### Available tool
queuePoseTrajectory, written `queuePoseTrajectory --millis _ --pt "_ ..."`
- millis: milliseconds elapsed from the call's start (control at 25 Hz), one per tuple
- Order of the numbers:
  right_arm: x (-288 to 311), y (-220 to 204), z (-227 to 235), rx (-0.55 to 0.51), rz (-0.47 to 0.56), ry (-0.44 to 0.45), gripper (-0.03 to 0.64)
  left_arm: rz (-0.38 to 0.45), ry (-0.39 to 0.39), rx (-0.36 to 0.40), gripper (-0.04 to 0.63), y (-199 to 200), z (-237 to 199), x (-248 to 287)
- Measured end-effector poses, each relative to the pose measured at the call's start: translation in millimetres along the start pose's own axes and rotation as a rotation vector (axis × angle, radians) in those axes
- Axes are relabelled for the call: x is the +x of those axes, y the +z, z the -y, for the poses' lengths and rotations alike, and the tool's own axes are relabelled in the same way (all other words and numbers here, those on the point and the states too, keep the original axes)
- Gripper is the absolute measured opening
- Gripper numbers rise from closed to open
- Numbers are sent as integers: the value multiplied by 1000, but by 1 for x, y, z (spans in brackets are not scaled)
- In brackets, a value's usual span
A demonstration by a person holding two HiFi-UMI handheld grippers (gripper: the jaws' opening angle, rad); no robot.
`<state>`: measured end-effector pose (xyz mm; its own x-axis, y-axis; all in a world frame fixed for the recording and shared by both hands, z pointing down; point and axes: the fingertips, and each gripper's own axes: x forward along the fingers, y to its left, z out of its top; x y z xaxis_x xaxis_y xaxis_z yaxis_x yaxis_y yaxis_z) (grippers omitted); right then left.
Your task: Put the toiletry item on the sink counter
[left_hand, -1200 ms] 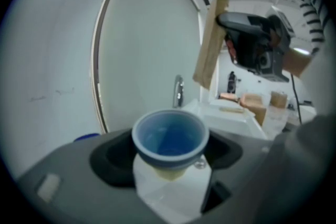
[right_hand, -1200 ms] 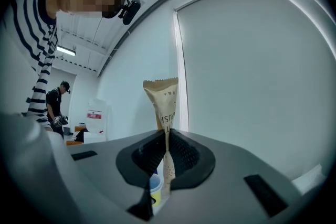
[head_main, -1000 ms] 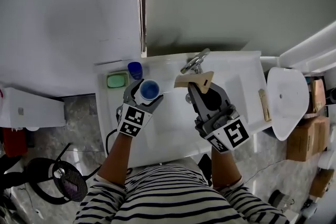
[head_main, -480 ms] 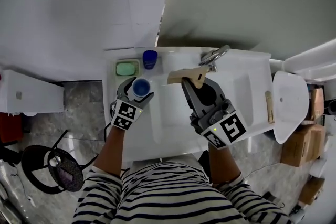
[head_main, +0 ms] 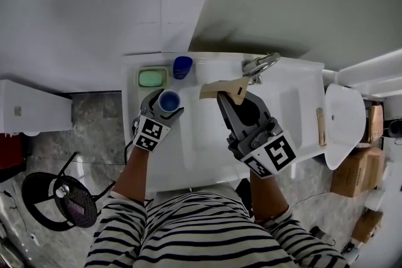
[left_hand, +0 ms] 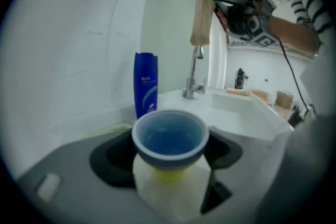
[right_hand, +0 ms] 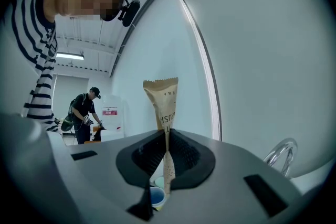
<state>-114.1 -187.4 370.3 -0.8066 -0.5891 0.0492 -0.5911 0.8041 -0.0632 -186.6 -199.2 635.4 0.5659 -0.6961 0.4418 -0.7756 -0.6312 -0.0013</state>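
Observation:
My left gripper (head_main: 161, 107) is shut on a blue cup (head_main: 168, 100) with its mouth up, over the left part of the white sink counter (head_main: 169, 163). In the left gripper view the cup (left_hand: 169, 136) fills the space between the jaws. My right gripper (head_main: 228, 99) is shut on a tan paper toiletry packet (head_main: 223, 89), held over the basin to the left of the faucet (head_main: 260, 64). In the right gripper view the packet (right_hand: 164, 110) stands upright from the jaws.
A blue bottle (head_main: 183, 66) and a green soap dish (head_main: 152, 78) stand at the counter's back left corner. Another tan packet (head_main: 321, 127) lies on the counter's right edge, beside a white toilet (head_main: 344, 119). A person (right_hand: 84, 113) stands far off.
Both grippers have shifted left across the sink: the cup is now left of the blue bottle, and the packet has moved away from the faucet. Both grips are unchanged.

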Motion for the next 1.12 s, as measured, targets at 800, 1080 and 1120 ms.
queuePoseTrajectory --millis 800,1080,1120 --pt "-2 7 -2 9 20 -8 20 31 1 42 420 6 0 -8" --pt "4 11 -9 23 38 15 20 111 18 66 417 45 -3 -47" --pt "5 10 -10 25 38 19 20 124 30 68 416 51 -4 -54"
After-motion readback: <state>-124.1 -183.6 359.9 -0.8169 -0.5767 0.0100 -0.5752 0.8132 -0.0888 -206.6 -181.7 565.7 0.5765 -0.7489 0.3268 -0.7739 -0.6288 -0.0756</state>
